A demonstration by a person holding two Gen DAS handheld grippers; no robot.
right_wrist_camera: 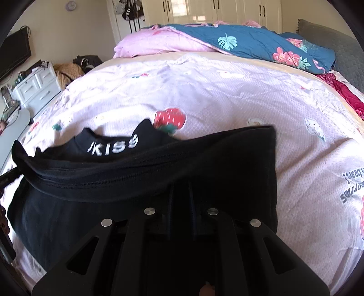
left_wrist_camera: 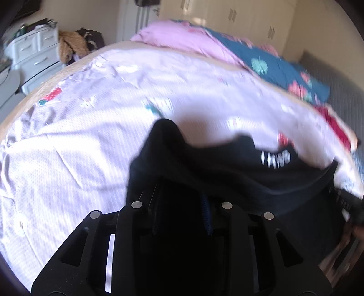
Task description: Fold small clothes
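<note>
Black garment (right_wrist_camera: 141,182) hangs over the sheet (right_wrist_camera: 227,95), near the strawberry print (right_wrist_camera: 169,119). Right gripper (right_wrist_camera: 180,189) is clamped on its hem. Left gripper (left_wrist_camera: 182,193) is buried in cloth, grip unclear. Best to lower flat, edges aligned, before letting go.

Sunlight is falling across a big bed (right_wrist_camera: 227,95) with a pale pink strawberry sheet. A blue flowered quilt (right_wrist_camera: 261,45) is lying beside a pink blanket (right_wrist_camera: 154,43). A white drawer chest (right_wrist_camera: 36,88) is standing by cream walls (right_wrist_camera: 75,29) and white cupboards (right_wrist_camera: 216,10).
</note>
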